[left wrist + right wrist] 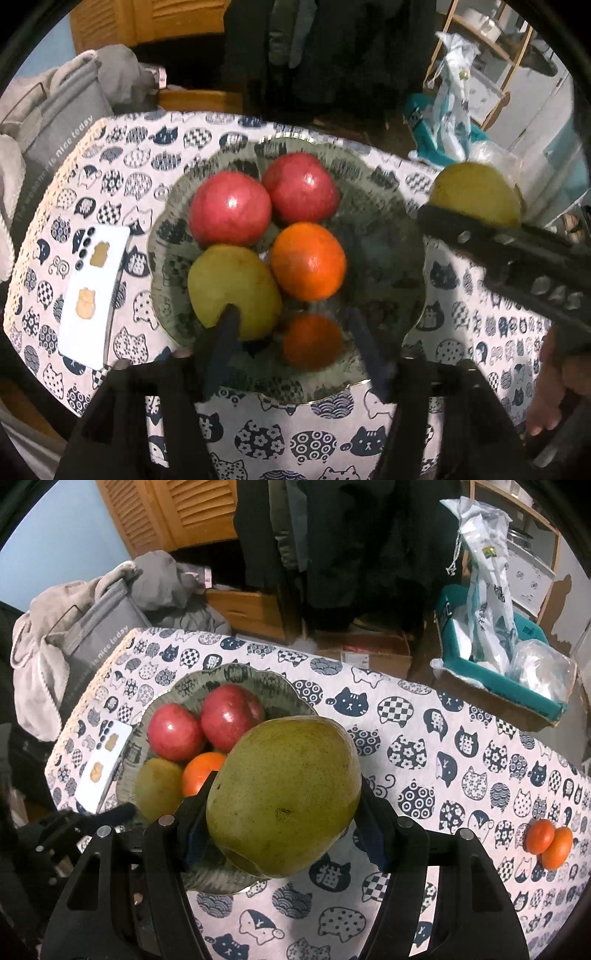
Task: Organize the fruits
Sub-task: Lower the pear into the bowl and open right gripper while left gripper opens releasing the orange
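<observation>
Since the pear [284,797] looks heavy, smooth and bruisable, the right gripper [284,812] pinches its broad middle (the left gripper [291,343] hangs spread above the bowl [402,236]).

My left wrist camera looks steeply down, close over the fruit bowl [388,206]; my right views it obliquely from its right side [207,875]; both share the tablecloth.

Pale blue wall [55,542] at far left, beside louvred wooden doors [177,513]. Dark coats [332,535] hanging behind the table's far edge. Wooden drawer unit [251,609] below. Open wooden shelving [491,48] far right. Cat-print tablecloth [443,738] over the table. Dim, cool light.
</observation>
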